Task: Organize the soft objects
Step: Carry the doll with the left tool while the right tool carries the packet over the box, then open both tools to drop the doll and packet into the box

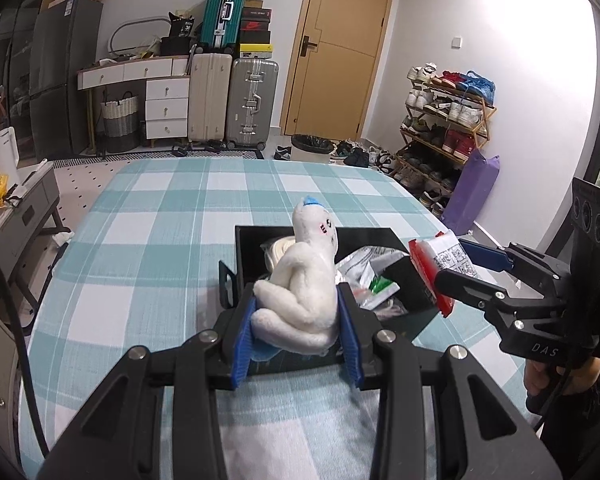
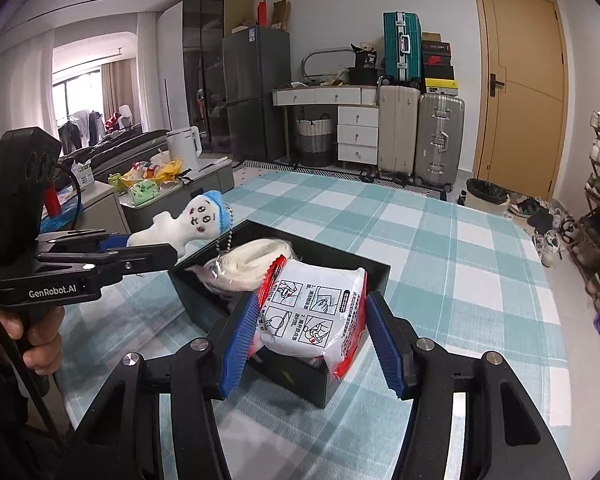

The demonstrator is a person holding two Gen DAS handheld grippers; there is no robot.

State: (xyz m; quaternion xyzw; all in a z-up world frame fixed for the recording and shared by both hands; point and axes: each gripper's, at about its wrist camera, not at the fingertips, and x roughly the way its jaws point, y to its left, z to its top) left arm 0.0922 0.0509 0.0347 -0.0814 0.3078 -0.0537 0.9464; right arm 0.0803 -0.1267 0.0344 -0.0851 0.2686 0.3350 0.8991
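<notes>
One checked tablecloth (image 2: 440, 240) is seen covering the table, with a black box (image 2: 352, 268) set on it. Soft packets are lodged inside the box. Above it, a white plush doll (image 1: 304, 280) is clamped between the blue pads of the left gripper (image 1: 298, 332). A red-and-white packet (image 2: 316, 308) is gripped by the right gripper (image 2: 312, 340) over the box's near edge.

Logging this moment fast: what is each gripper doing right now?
Left gripper: closed on the white plush doll.
Right gripper: closed on the red-and-white packet, above the black box.
</notes>
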